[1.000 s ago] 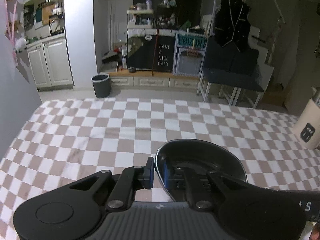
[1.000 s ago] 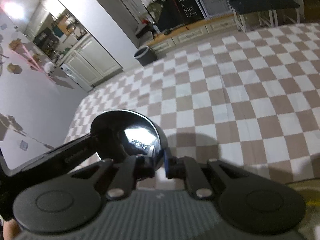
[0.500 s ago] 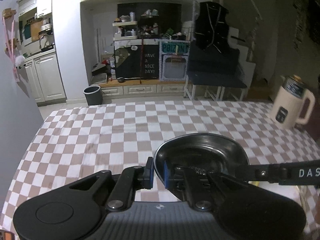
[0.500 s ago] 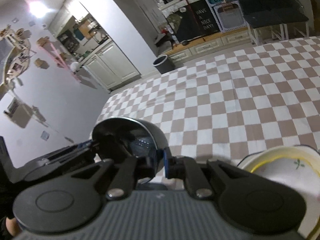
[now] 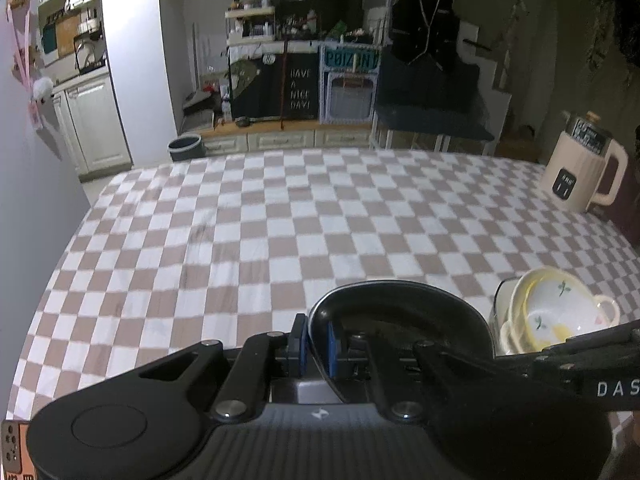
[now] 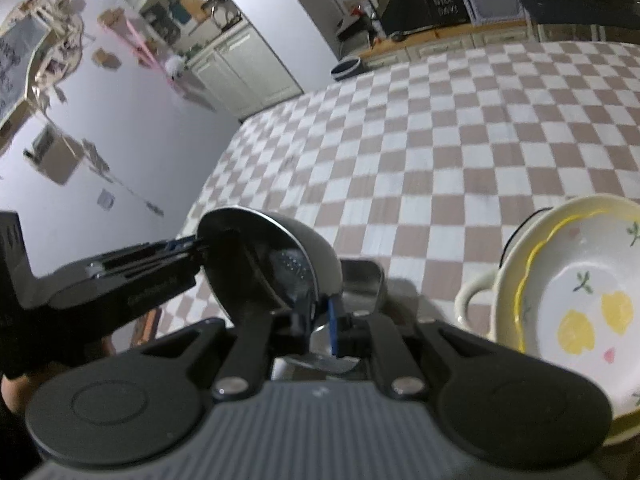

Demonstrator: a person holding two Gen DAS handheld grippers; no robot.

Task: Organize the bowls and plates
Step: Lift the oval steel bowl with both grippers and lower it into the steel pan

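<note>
Checkered tablecloth (image 5: 280, 216) fills mid-frame; kitchen cabinets (image 5: 92, 120) upper left. Left gripper (image 5: 316, 344) and right gripper (image 6: 322, 320) both pinch steel bowl (image 5: 400, 308) rim.

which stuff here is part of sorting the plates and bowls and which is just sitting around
Part of the job:
- metal bowl, gripped at its rim by both the left tool and the right tool
- stack of cream floral bowls on the checkered tablecloth

Just lying about:
- cream electric kettle at the table's far right
- waste bin on the floor
</note>
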